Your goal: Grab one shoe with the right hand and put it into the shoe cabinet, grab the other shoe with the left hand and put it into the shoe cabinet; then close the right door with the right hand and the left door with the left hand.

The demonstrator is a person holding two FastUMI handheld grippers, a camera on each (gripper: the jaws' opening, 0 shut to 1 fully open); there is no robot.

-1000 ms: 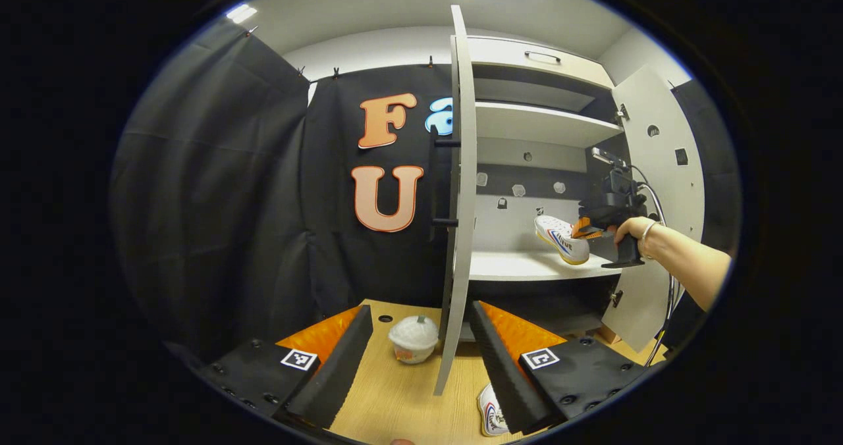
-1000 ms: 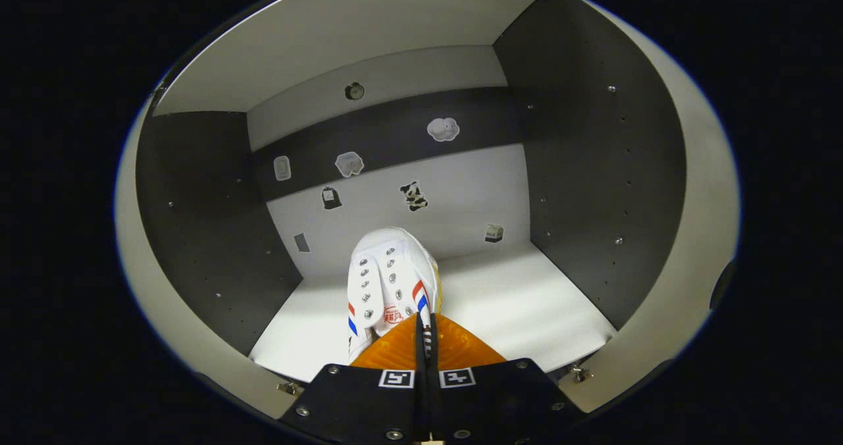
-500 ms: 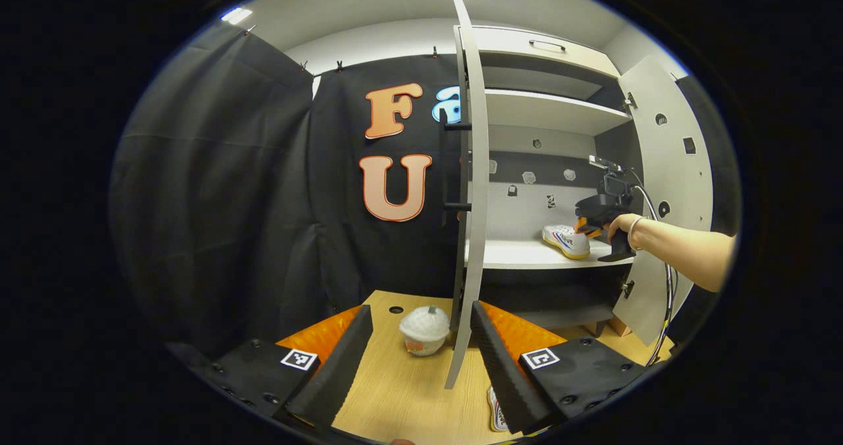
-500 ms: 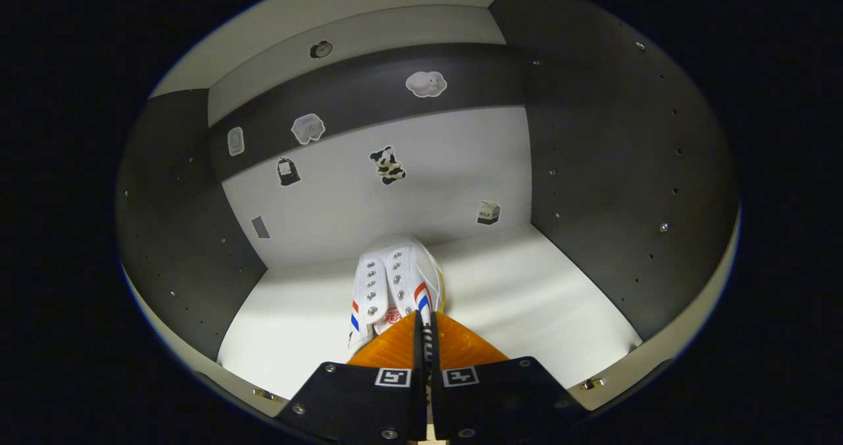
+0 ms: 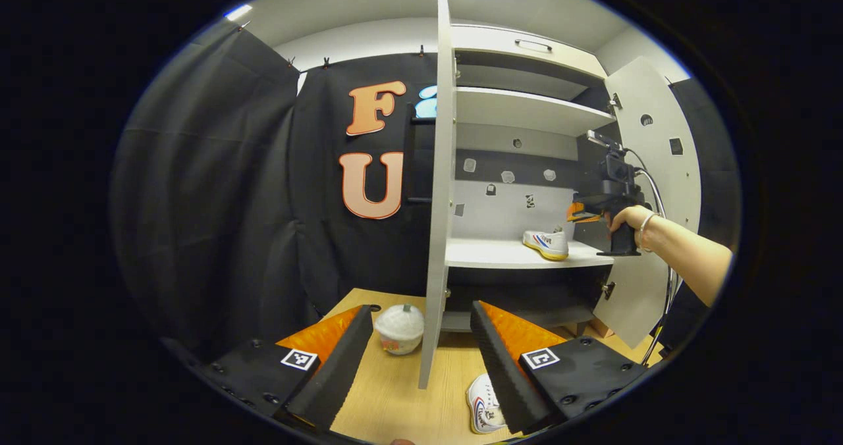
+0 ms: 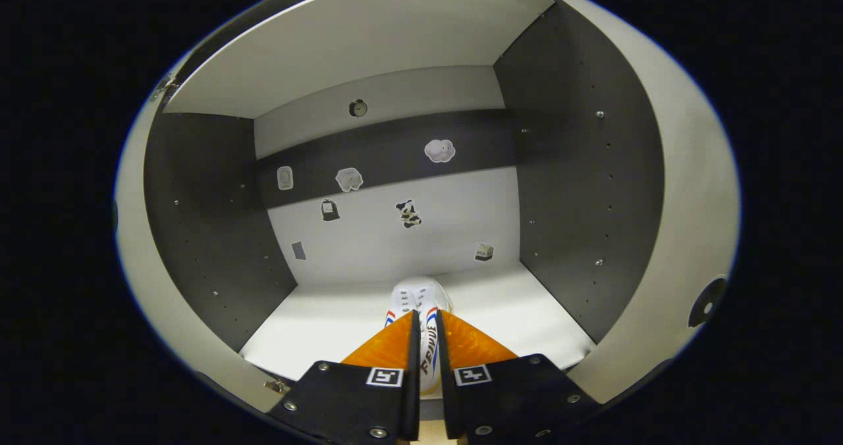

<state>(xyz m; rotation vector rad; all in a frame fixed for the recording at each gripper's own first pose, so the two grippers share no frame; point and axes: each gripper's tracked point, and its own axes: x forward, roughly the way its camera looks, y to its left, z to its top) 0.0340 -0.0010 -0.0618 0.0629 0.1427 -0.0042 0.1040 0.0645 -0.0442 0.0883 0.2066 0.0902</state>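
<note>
The white shelf (image 5: 500, 255) of the shoe cabinet, right of centre in the left gripper view, carries one white shoe (image 5: 546, 243) near its right end. Lower in that frame, the wooden table (image 5: 402, 399) bears a white cup (image 5: 398, 328) and the second shoe (image 5: 483, 403) (partly hidden) at bottom centre.

left gripper view: I sit low over the table (image 5: 395, 392), facing the shoe cabinet (image 5: 520, 112) from afar.
right gripper view: close, looking inside it.
shared: its shelf (image 5: 507, 254) (image 6: 329, 320).
</note>
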